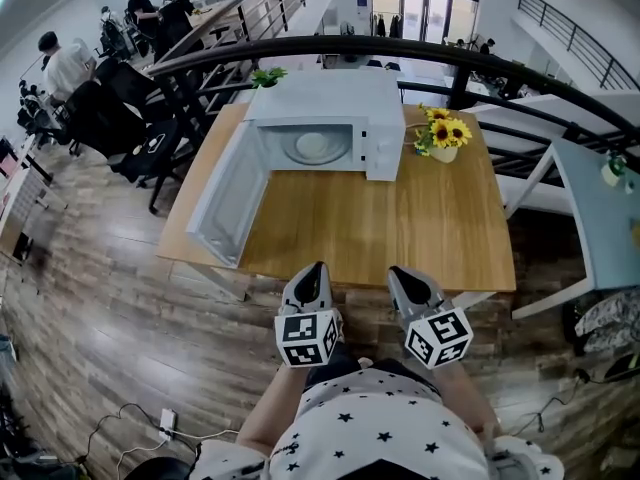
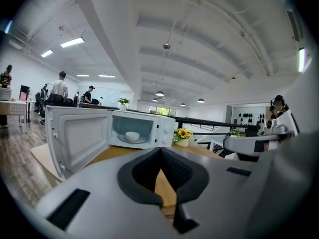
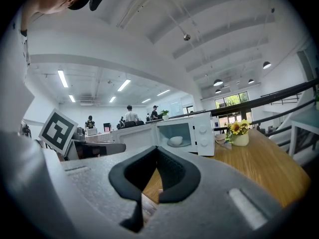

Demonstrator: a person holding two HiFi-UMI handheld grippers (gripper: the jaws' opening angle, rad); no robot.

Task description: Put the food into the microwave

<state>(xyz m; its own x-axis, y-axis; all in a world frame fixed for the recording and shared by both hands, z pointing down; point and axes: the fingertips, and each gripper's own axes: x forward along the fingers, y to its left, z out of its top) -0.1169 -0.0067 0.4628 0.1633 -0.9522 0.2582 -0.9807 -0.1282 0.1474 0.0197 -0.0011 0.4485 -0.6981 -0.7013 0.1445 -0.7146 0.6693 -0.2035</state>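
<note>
A pot of sunflowers (image 1: 445, 134) stands on the wooden bench (image 1: 400, 230), a dark railing (image 1: 330, 46) and perhaps a small plant (image 1: 267, 75) behind it.

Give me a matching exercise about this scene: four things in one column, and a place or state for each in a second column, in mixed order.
Things:
1. microwave door
2. white bowl
3. sunflower pot
4. left gripper

Place or state:
A. jaws together, holding nothing
B. inside the microwave
C. swung open
D. on the table, right of the microwave

Pairs: 1-C, 2-B, 3-D, 4-A
</note>
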